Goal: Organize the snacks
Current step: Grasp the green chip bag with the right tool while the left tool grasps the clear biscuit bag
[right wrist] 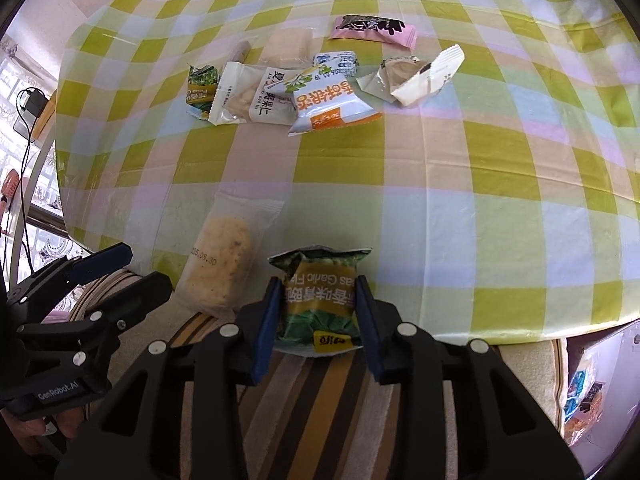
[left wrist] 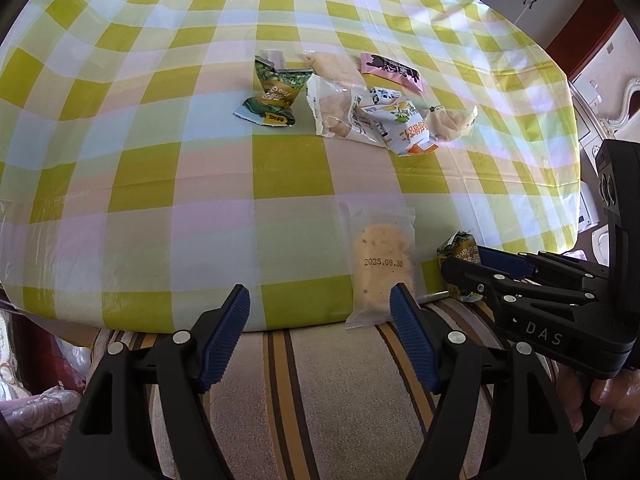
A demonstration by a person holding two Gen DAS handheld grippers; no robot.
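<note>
A: The table (right wrist: 480,200) is slick; are the right tongs (right wrist: 316,312) gripping the garlic peas packet (right wrist: 318,300) at its near edge?

B: Yes, pads pinch its sides. Lift gently. Left tongs (left wrist: 320,328) gape empty.

Snack packets: nine visible. Two green pea packs (right wrist: 316,300) (right wrist: 202,88), two clear biscuit bags (right wrist: 224,260) (right wrist: 280,50), one pink (right wrist: 372,30), four whitish ones (right wrist: 336,104).

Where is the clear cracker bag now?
In the left wrist view, the cracker bag lies at the table's near edge, right of centre, beside the green packet.
</note>
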